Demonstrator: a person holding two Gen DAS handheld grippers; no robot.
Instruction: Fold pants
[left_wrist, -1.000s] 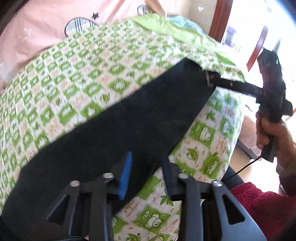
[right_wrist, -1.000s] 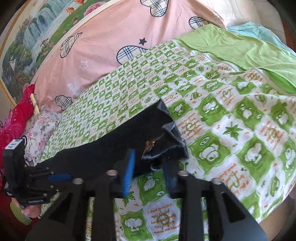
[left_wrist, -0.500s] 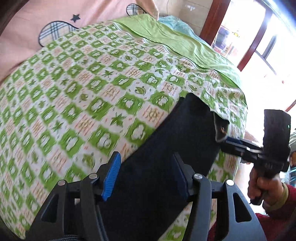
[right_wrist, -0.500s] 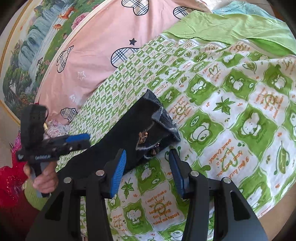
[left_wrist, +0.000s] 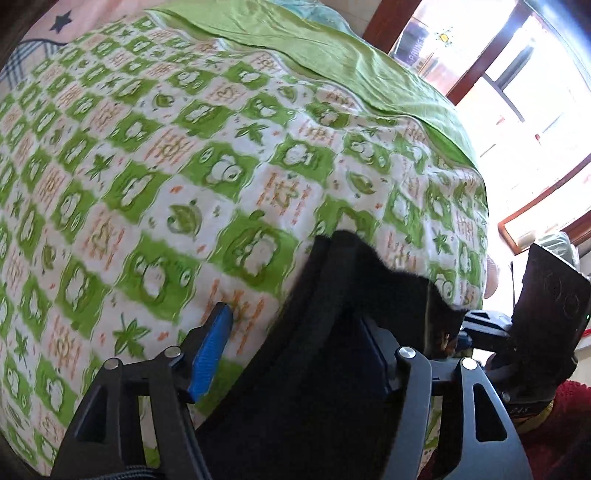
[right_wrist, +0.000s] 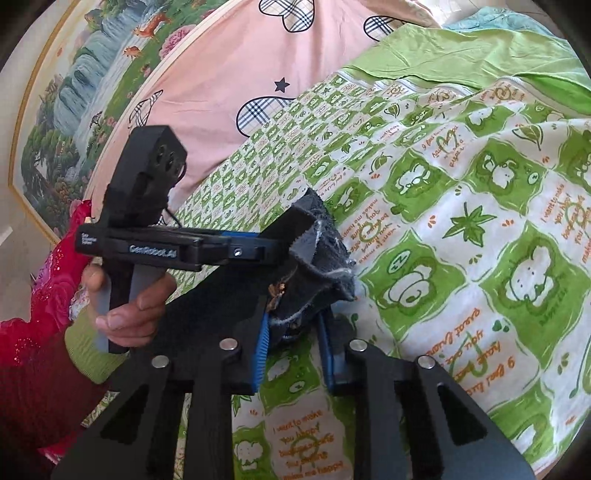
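The black pants (left_wrist: 332, 350) lie on the green and white patterned bed cover (left_wrist: 166, 166). In the left wrist view the cloth runs up between my left gripper's (left_wrist: 295, 339) wide-open jaws, and the right gripper (left_wrist: 491, 325) holds the far end. In the right wrist view my right gripper (right_wrist: 291, 332) has closed in on the frayed end of the pants (right_wrist: 317, 266). The left gripper (right_wrist: 236, 251) reaches in from the left, right at the same end of the cloth.
A pink pillow with checked hearts (right_wrist: 240, 66) and a plain green sheet (right_wrist: 461, 51) lie at the back of the bed. A window (left_wrist: 517, 92) is at the right past the bed edge. My red sleeve (right_wrist: 29, 350) is at the left.
Both grippers have come close together at the pants' end. My left gripper opened and swung toward the right one. The right jaws narrowed onto the frayed end.
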